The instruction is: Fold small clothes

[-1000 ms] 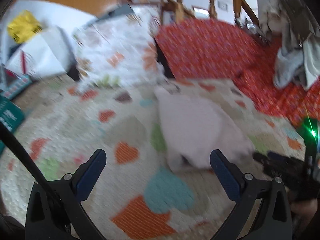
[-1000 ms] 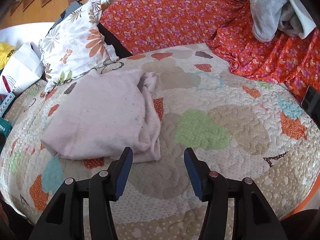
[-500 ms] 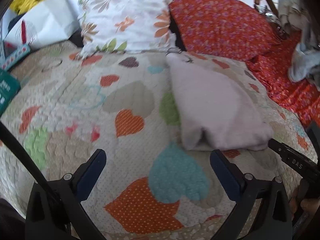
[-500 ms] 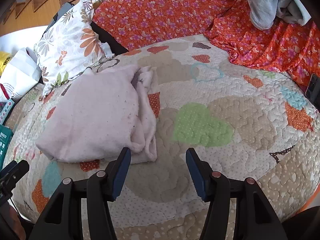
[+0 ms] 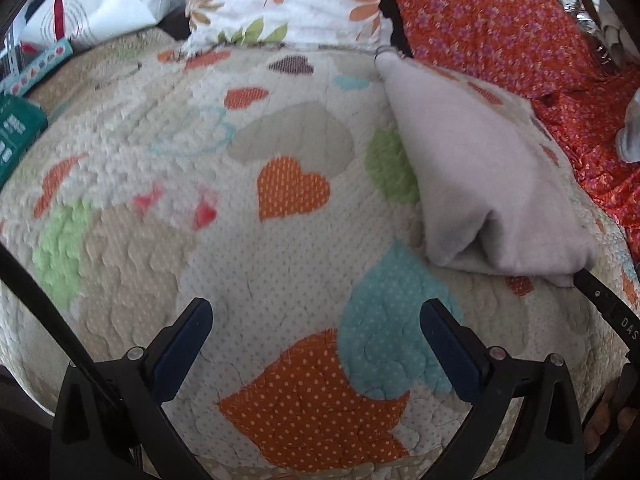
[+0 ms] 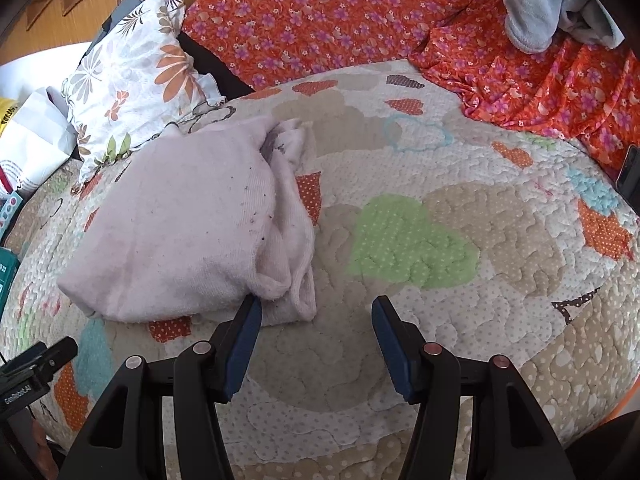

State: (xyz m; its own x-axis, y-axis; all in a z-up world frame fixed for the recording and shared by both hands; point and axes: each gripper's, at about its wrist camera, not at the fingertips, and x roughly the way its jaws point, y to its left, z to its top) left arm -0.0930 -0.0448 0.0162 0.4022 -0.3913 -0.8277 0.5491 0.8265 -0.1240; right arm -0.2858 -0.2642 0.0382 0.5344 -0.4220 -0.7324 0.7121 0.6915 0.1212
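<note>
The folded pink garment lies on the heart quilt, near a floral pillow. Left gripper and right gripper hover with jaws apart, empty. A white bag sits far left.

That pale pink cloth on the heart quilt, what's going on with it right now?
A person holding two handheld grippers is working on the pale pink knit garment, which lies roughly folded on the heart-patterned quilt. Neither gripper holds it. The right gripper is open, low at the garment's near edge beside its bunched side. The left gripper is open over bare quilt, the garment ahead to its right.
</note>
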